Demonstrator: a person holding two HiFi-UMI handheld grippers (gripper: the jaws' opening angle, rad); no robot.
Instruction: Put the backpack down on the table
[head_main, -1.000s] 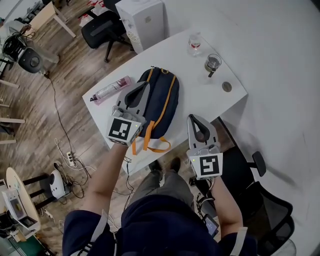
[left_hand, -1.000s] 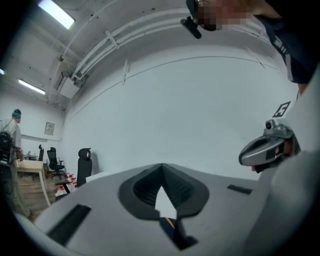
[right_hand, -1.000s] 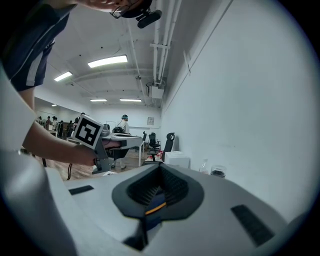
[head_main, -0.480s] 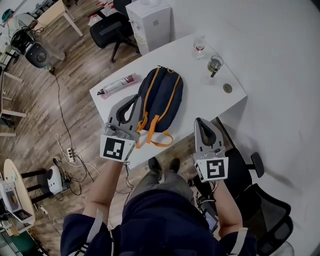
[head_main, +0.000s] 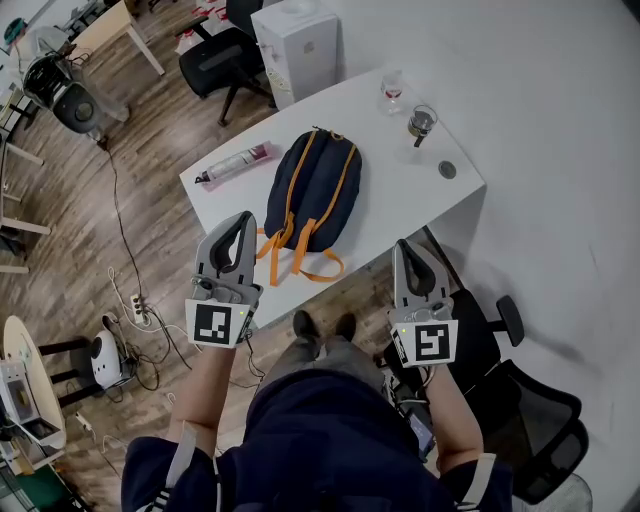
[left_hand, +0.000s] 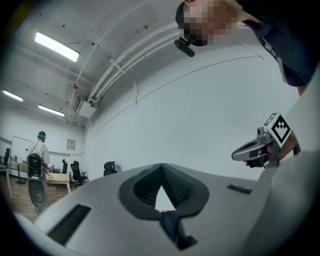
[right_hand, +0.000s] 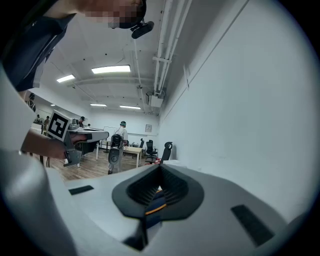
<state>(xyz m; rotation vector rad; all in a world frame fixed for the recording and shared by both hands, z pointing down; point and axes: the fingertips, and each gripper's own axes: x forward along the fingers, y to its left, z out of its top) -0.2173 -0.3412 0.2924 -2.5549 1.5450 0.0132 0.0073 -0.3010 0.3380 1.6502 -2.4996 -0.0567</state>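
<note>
Wood floor (head_main: 140, 190), white wall (head_main: 560, 90), black office chair (head_main: 213, 62), ceiling strip lights (right_hand: 111, 69)

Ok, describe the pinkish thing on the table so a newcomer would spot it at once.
Find the white table, with the navy, orange-strapped backpack lying flat in its middle. Just left of the backpack, near the table's edge, lies the long pinkish item. It alone is pink and slim; the small bottle and glass stand at the far end.

Closed and empty: left gripper (head_main: 242, 218), right gripper (head_main: 409, 246).
</note>
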